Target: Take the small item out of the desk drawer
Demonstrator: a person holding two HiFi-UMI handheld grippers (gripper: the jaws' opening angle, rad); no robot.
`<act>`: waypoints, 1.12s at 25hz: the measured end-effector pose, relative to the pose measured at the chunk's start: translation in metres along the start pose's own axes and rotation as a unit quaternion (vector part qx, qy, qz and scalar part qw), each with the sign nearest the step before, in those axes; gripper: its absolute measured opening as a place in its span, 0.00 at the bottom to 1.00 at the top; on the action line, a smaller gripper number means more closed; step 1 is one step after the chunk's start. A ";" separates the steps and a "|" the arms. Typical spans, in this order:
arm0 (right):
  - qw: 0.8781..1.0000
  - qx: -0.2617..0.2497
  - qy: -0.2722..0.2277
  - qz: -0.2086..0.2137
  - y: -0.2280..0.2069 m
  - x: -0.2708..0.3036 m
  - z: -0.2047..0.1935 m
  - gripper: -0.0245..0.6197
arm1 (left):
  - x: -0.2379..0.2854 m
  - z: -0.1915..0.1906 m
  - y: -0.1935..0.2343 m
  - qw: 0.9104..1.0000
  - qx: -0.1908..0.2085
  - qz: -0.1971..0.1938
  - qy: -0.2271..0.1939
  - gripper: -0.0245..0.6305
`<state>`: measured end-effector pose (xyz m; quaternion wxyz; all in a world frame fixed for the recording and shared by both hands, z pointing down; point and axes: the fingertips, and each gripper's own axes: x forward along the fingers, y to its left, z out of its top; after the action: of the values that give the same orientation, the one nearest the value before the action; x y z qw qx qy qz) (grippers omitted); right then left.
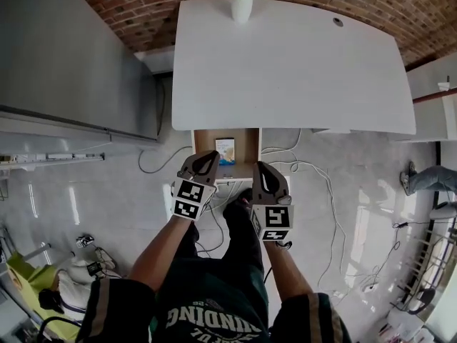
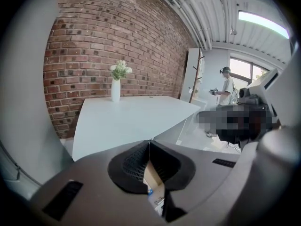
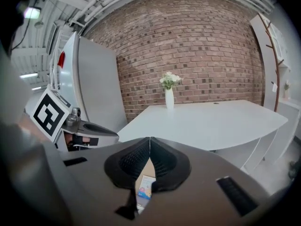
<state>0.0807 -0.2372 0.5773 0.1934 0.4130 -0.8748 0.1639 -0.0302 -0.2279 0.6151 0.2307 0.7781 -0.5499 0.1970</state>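
The drawer [image 1: 246, 143] stands open under the front edge of the white counter [image 1: 285, 63]. The small item [image 1: 226, 151], a pale packet with blue print, lies flat on the drawer's floor. The left tongs [image 1: 208, 156] and the right tongs [image 1: 258, 167] hover just in front of it, each pressed together and empty. To my eye, one pair must spread before dipping in. It should then straddle the packet's edges squarely, since a flat thing may slide away.

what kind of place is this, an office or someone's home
Most likely a loft-style office or studio rather than a home: an exposed brick wall, a white desk with a vase of flowers, and loose cables trailing over a polished floor.
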 end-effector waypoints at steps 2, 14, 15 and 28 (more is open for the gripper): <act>1.000 -0.017 0.001 0.008 0.000 0.006 -0.003 0.08 | 0.009 -0.008 0.002 1.000 -0.008 0.006 0.006 0.06; 0.998 0.000 0.032 0.049 0.002 0.038 -0.042 0.08 | 0.056 -0.060 0.009 0.997 -0.051 0.042 0.039 0.07; 0.998 0.001 0.035 0.050 0.002 0.039 -0.045 0.08 | 0.059 -0.065 0.009 0.997 -0.055 0.043 0.043 0.07; 0.996 0.013 0.067 0.054 -0.015 0.060 -0.085 0.08 | 0.118 -0.125 0.018 0.985 -0.123 0.086 0.090 0.33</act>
<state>0.0751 -0.2477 0.6819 0.2366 0.3558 -0.8787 0.2131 -0.0167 -0.2522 0.7857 0.3551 0.6728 -0.6119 0.2164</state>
